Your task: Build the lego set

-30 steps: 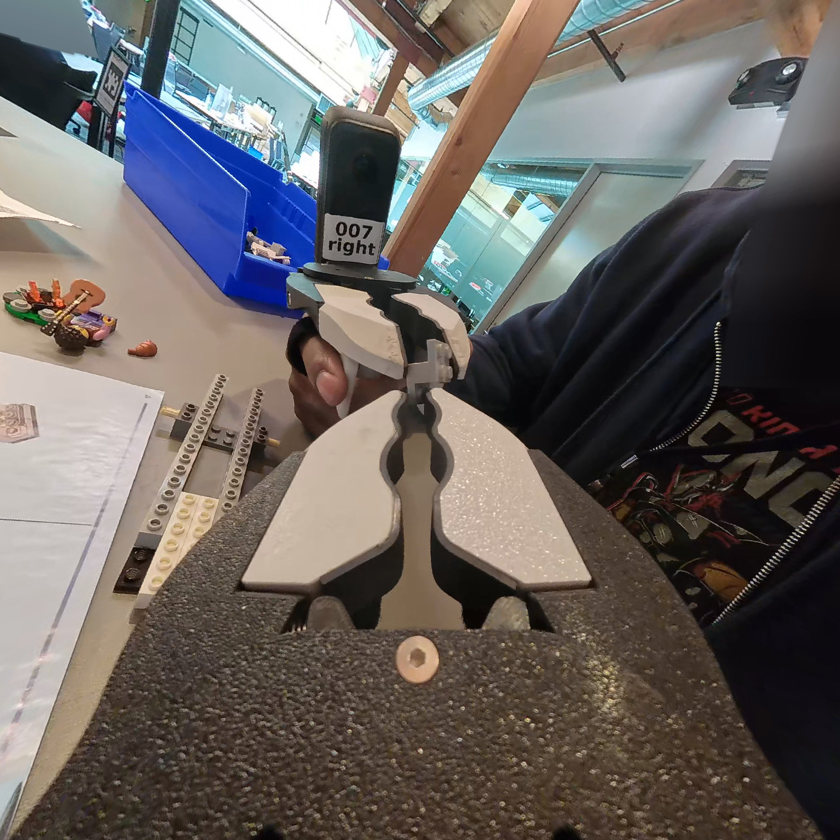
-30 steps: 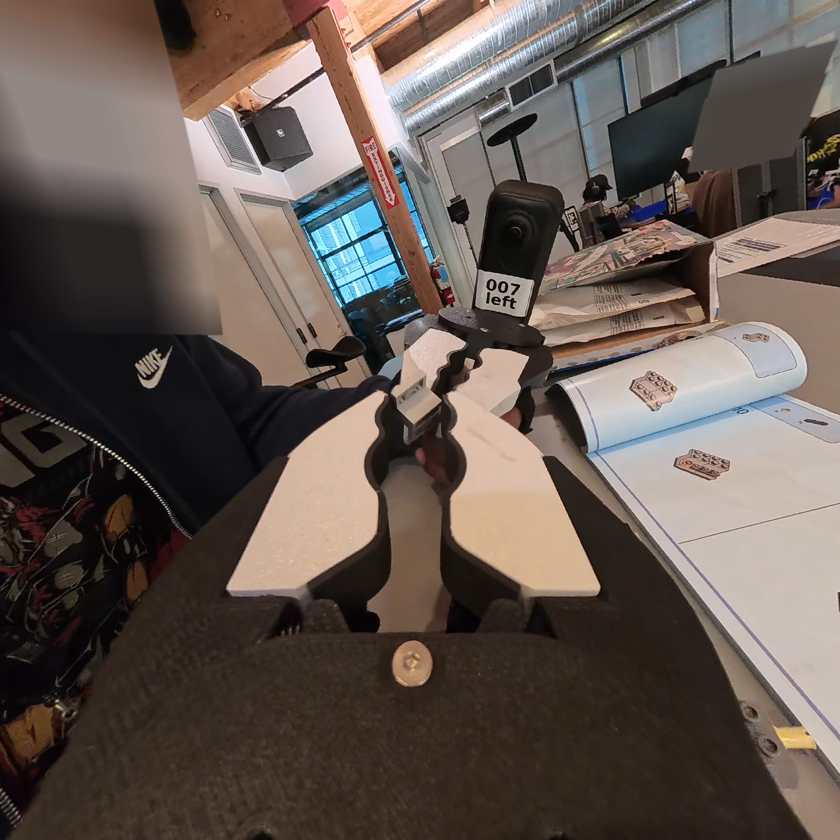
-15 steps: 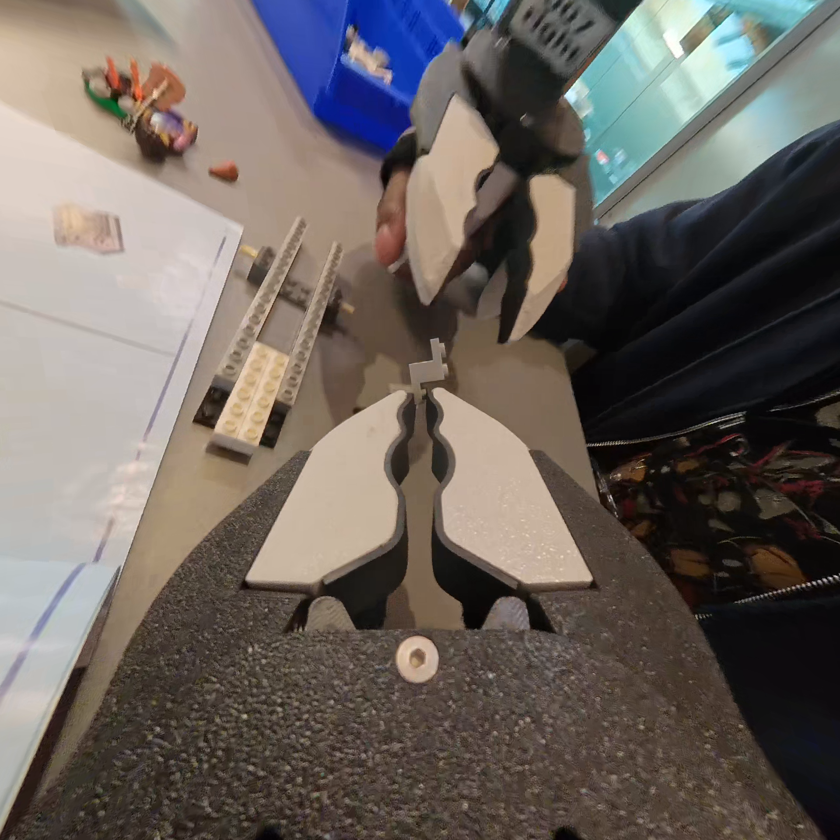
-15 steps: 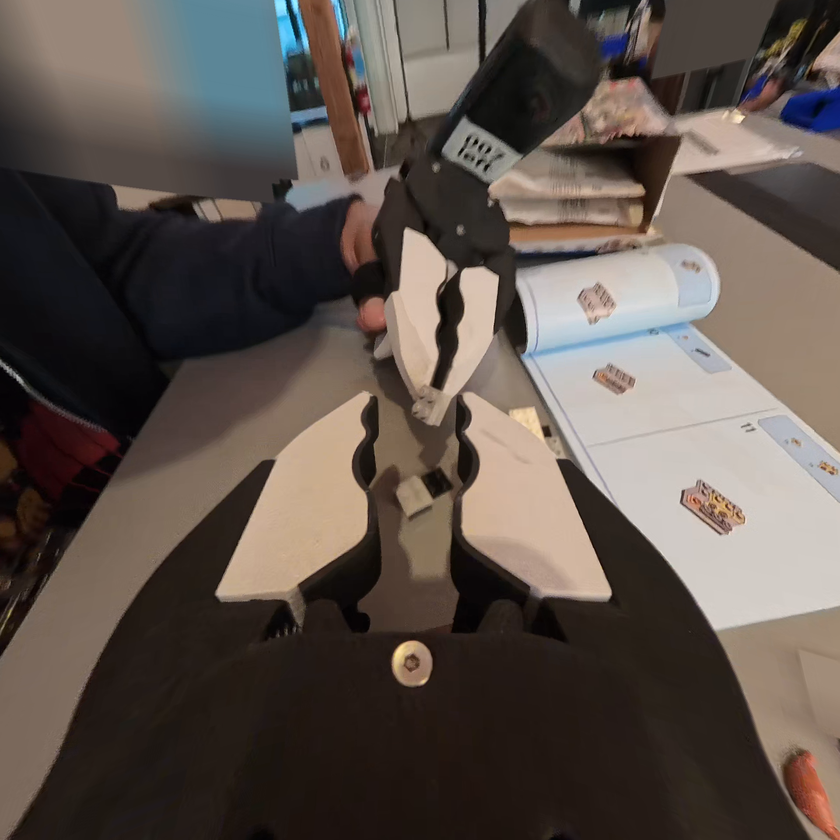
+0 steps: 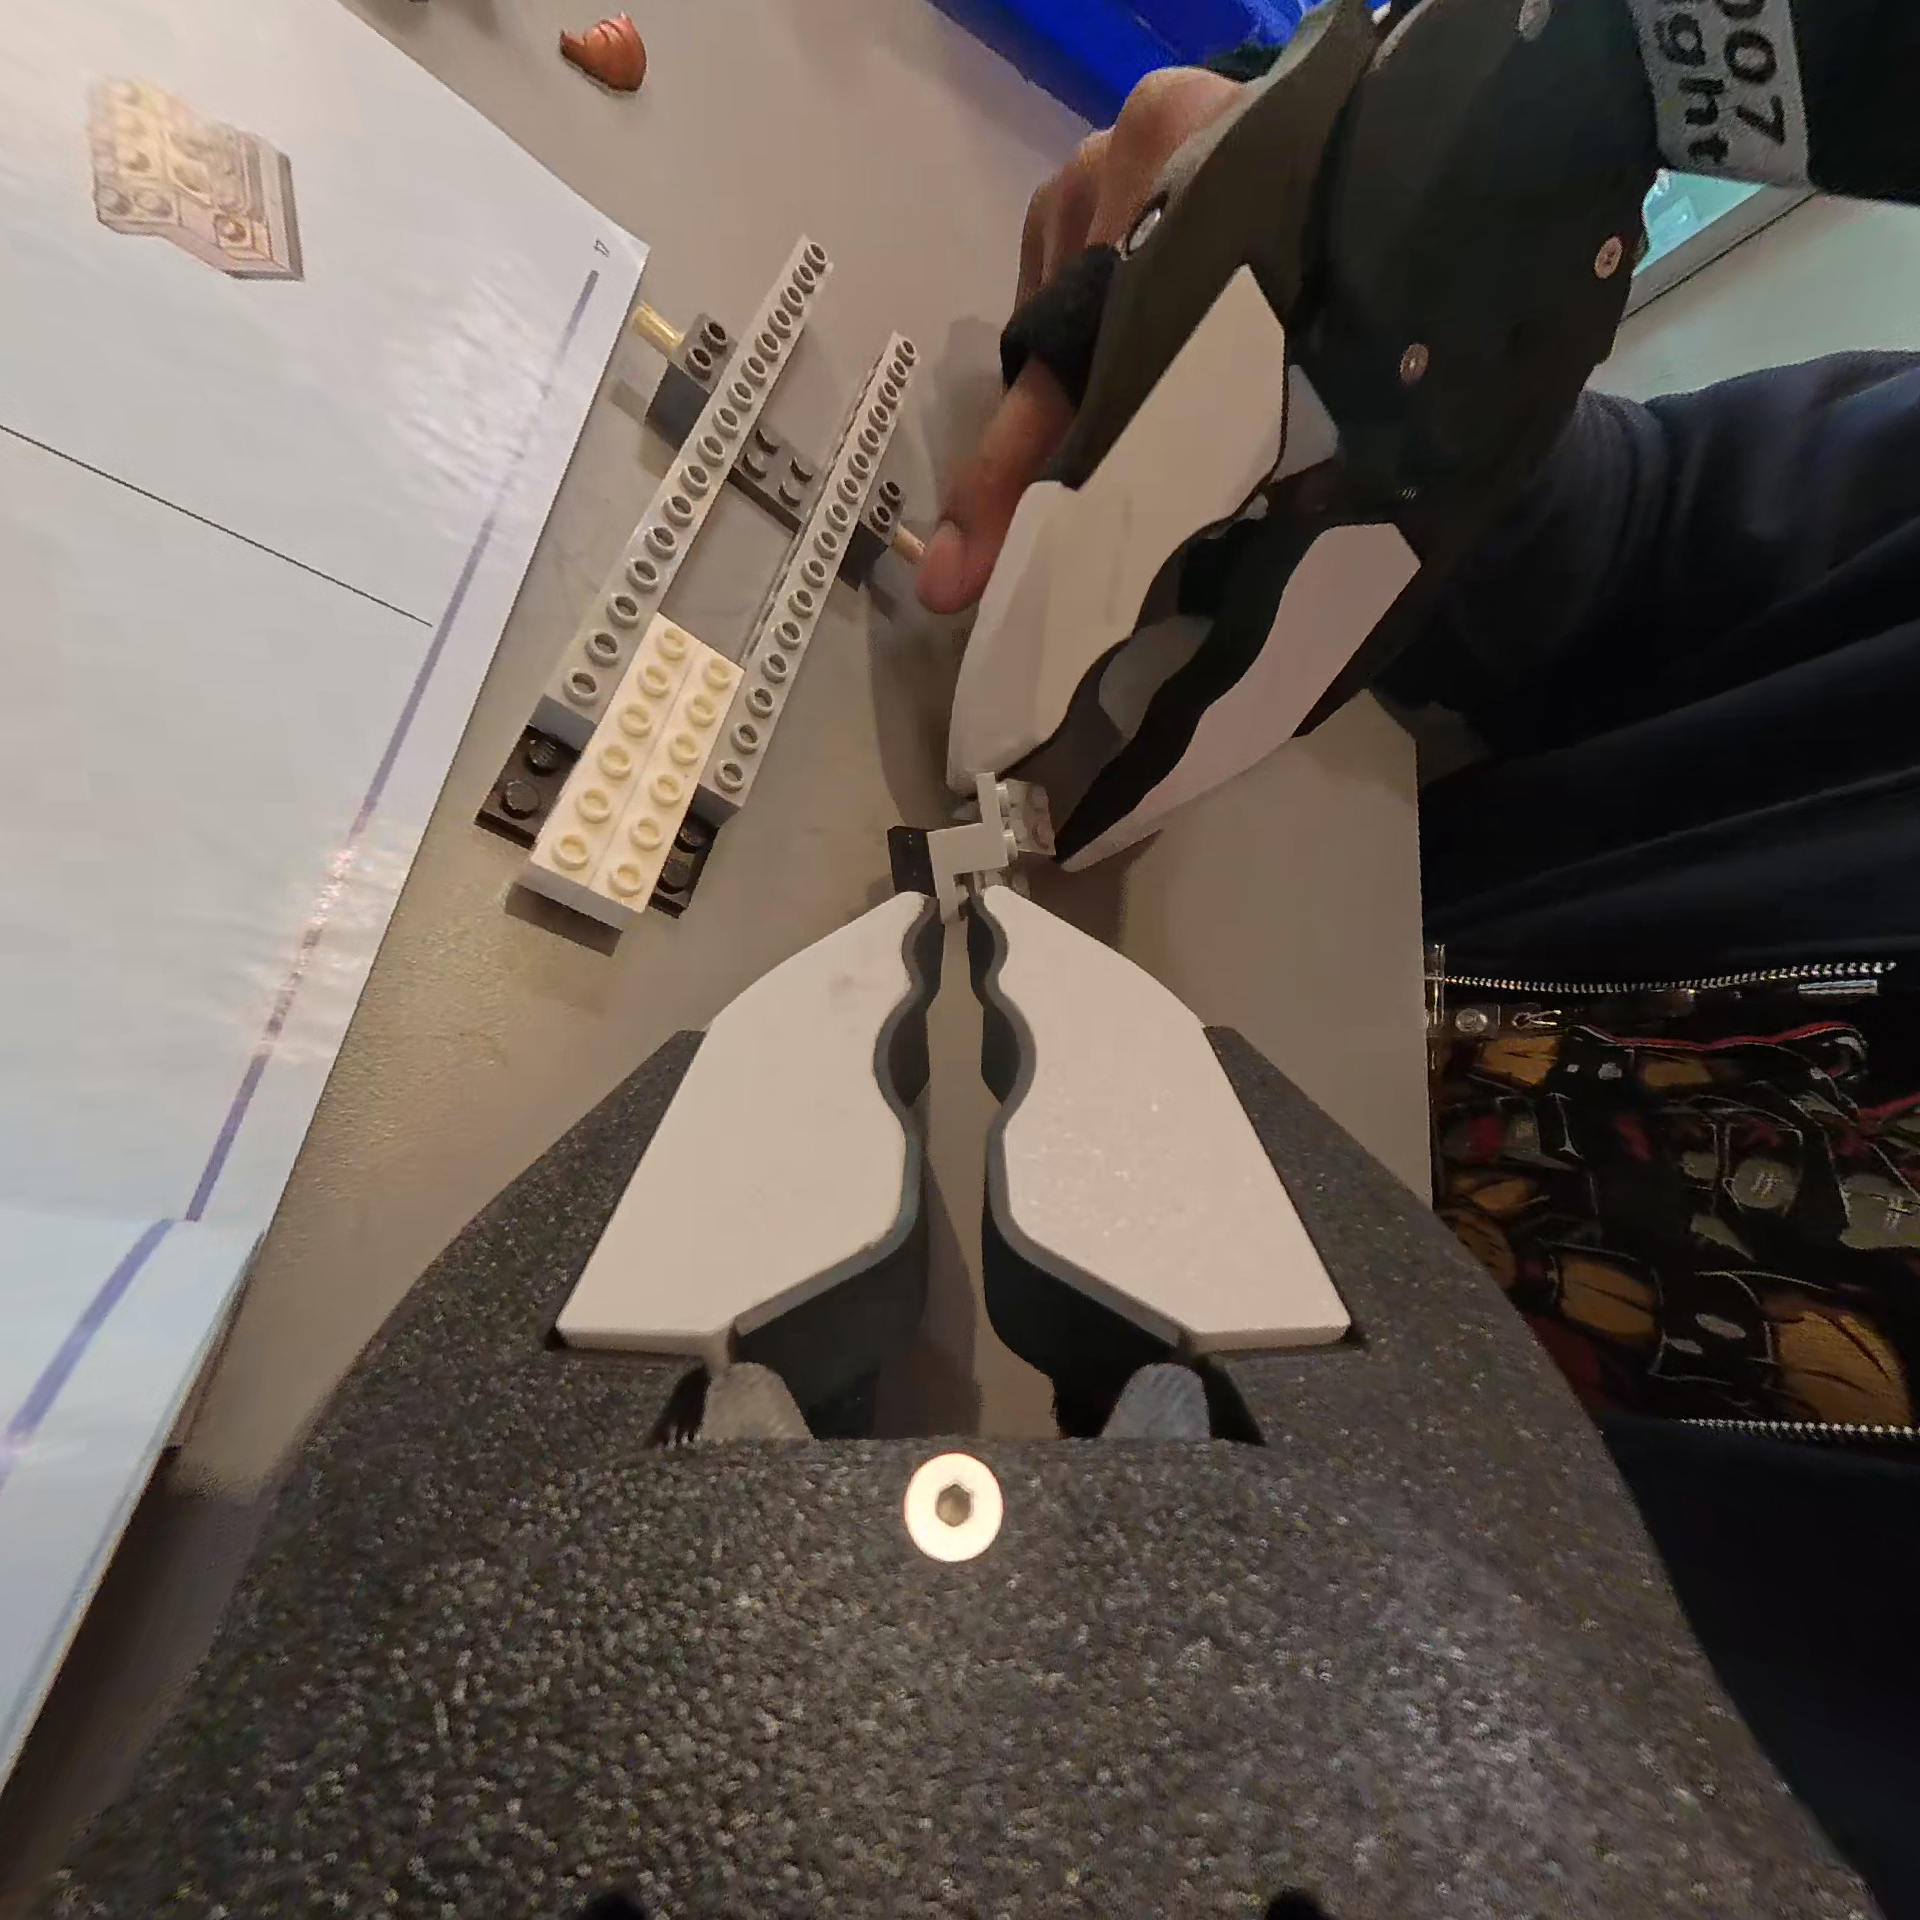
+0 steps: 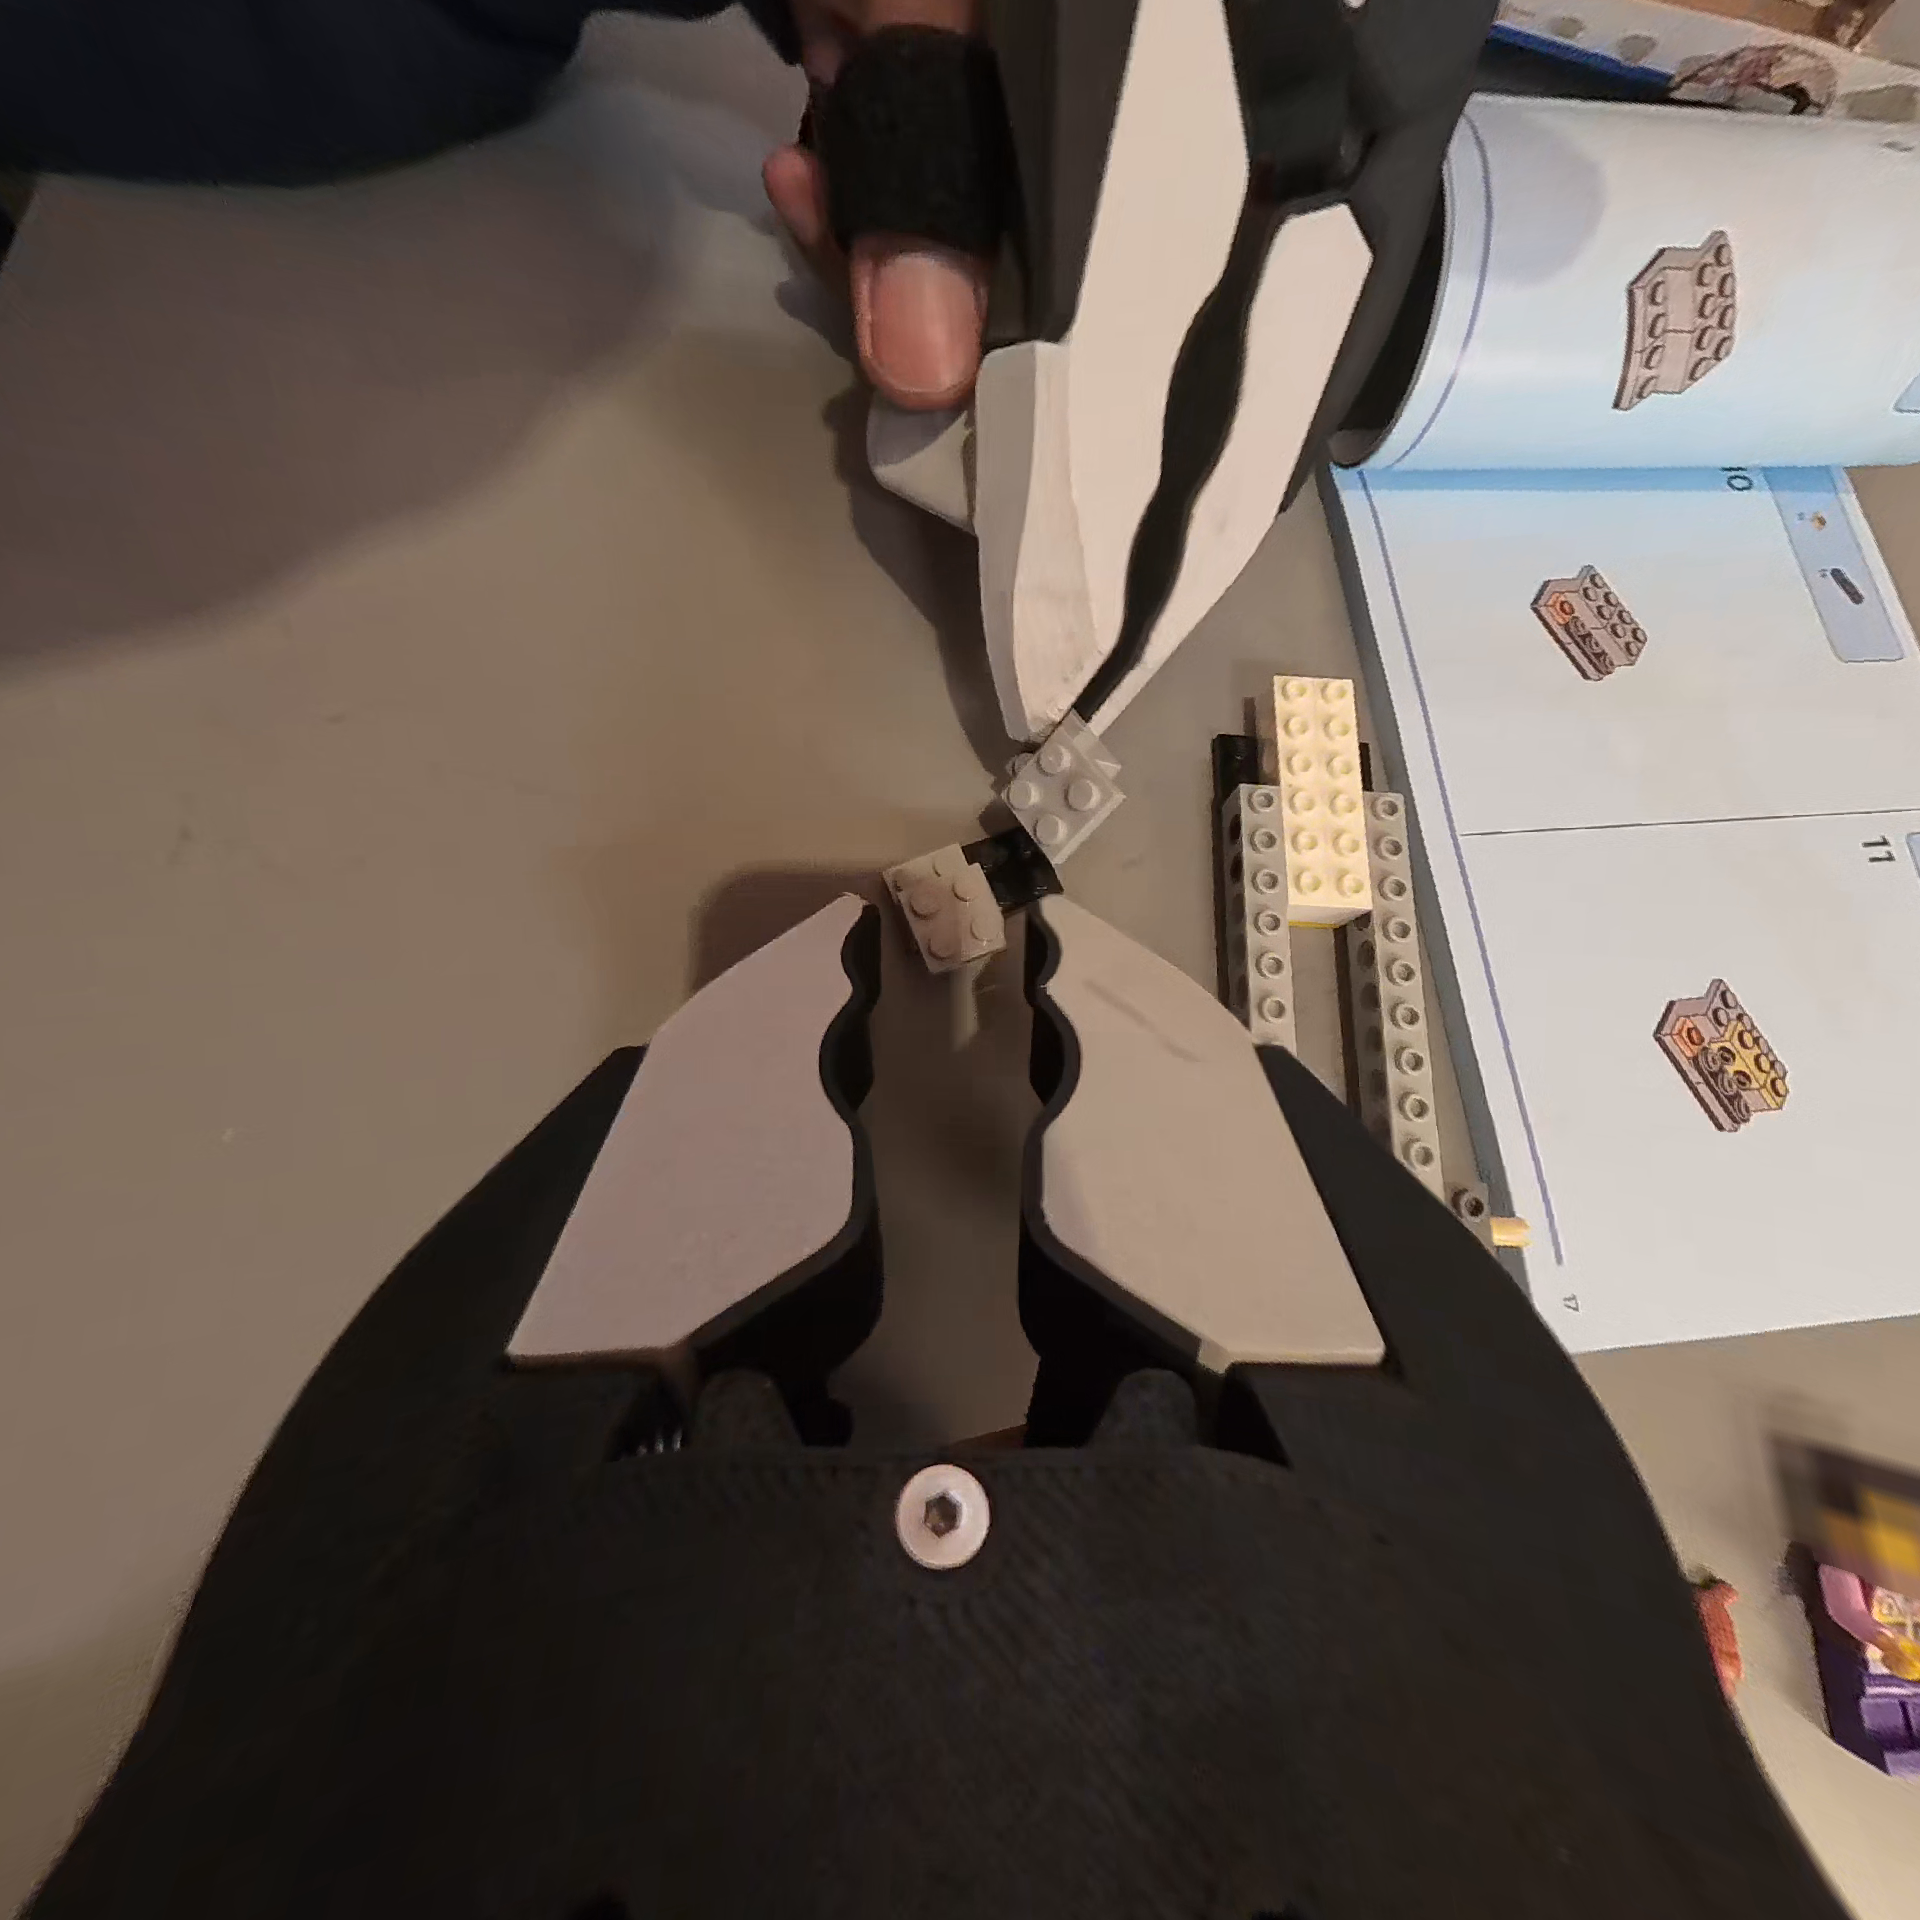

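Note:
My left gripper [image 5: 956, 904] is shut on a small light grey bracket piece [image 5: 975, 844] and holds it by its lower edge, just above the table. It also shows in the right wrist view [image 6: 1070, 717], coming in from above with the bracket [image 6: 1065, 795] at its tips. My right gripper [image 6: 951, 920] is open. A small grey studded brick [image 6: 945, 909] joined to a black plate [image 6: 1023, 868] lies on the table between its fingertips, and I see no pad pressing on it. In the left wrist view the right gripper [image 5: 1018, 821] reaches down from the upper right, next to the bracket.
A frame of two long grey holed beams with a cream plate [image 5: 644, 769] lies beside an open instruction booklet [image 5: 208, 520]; both show in the right wrist view [image 6: 1320, 800] [image 6: 1662, 831]. A small brown piece [image 5: 603, 47] lies farther off. The person's body [image 5: 1662, 1143] is at the table edge. The grippers are tip to tip, or close to it.
Both grippers came down from mid-air to the table. The right gripper let go of the bracket, opened, and now straddles the grey brick, narrowing a little. The left kept hold of the bracket.

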Motion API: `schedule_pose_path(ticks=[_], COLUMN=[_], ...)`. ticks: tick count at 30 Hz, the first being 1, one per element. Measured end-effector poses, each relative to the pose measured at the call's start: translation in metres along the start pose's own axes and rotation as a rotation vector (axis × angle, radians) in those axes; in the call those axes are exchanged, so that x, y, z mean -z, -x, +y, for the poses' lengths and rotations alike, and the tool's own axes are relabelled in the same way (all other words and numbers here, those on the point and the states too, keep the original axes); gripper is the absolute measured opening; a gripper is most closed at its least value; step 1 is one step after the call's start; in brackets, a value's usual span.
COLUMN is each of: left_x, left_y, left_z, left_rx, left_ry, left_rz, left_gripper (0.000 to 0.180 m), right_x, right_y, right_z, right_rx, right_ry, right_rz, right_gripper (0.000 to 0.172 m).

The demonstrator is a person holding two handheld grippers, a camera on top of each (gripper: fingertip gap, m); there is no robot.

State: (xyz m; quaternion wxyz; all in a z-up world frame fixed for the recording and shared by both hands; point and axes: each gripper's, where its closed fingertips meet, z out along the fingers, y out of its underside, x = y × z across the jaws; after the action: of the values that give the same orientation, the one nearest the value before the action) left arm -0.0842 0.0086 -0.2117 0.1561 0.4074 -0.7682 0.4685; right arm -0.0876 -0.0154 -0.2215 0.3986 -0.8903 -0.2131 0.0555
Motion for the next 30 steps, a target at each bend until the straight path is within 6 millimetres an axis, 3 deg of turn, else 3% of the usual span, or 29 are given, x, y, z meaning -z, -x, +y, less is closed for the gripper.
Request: schedule_pose_path(ticks=[7,14,20,24,27,30], left_x=[0.001,0.002,0.002,0.002,0.002,0.003], left_y=[0.001,0.002,0.0,0.0,-0.004,-0.002], left_z=[-0.002,-0.001,-0.001,-0.001,-0.002,-0.001], left_rx=[-0.007,-0.016,-0.036,-0.118,-0.159,-0.158], left_ry=[-0.011,-0.003,-0.005,0.012,0.011,0.015], left_rz=[-0.005,-0.023,-0.018,-0.058,-0.06,-0.069], left_gripper=[0.004,0.004,0.004,0.004,0.004,0.004], right_x=[-0.004,-0.007,0.001,0.015,0.011,0.005], right_y=[-0.002,0.012,0.01,-0.007,-0.018,-0.015], right_z=[-0.006,-0.014,-0.021,-0.033,-0.026,-0.015], right_rx=[0.186,0.34,0.229,0.046,-0.048,-0.122], right_ry=[-0.015,-0.055,-0.118,-0.22,-0.177,-0.101], right_rz=[0.103,0.107,0.072,0.082,0.108,0.058], right_gripper=[0.019,0.018,0.029,0.032,0.032,0.031])
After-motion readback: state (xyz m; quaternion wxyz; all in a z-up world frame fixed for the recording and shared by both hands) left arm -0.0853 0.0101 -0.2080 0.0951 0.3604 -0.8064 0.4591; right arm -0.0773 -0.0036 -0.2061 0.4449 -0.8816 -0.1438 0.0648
